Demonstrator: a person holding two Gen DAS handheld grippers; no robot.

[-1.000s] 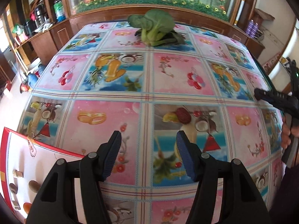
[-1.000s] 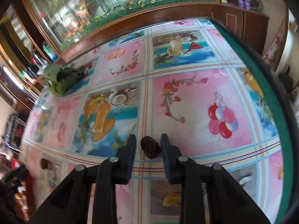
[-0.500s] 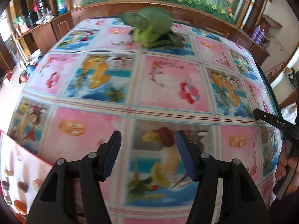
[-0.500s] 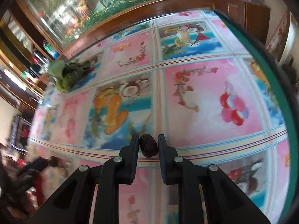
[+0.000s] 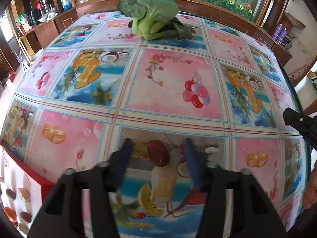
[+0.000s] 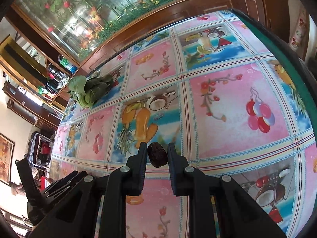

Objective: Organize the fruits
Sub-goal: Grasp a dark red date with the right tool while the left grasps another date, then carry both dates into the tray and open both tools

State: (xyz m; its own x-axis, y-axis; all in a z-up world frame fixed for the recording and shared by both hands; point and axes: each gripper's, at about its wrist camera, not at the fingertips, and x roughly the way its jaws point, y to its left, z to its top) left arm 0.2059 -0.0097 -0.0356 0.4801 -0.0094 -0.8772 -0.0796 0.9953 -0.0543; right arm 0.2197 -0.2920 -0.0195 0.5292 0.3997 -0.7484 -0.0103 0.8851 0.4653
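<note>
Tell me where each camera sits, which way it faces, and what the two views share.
Left wrist: sits on the left gripper, angled down over the tablecloth; its closing fingers flank a dark red date; the right gripper's tip and part of a hand show at the right edge.
Right wrist: sits on the right gripper, angled down across the table; fingers shut on a dark date; the left gripper's body shows lower left.
Shared: bok choy, tablecloth, wooden cabinet.

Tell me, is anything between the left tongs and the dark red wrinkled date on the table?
Nothing visible is. The dark red wrinkled date lies on the fruit-print tablecloth, already between the closing pads of the left tongs, with only bare cloth around it.
</note>
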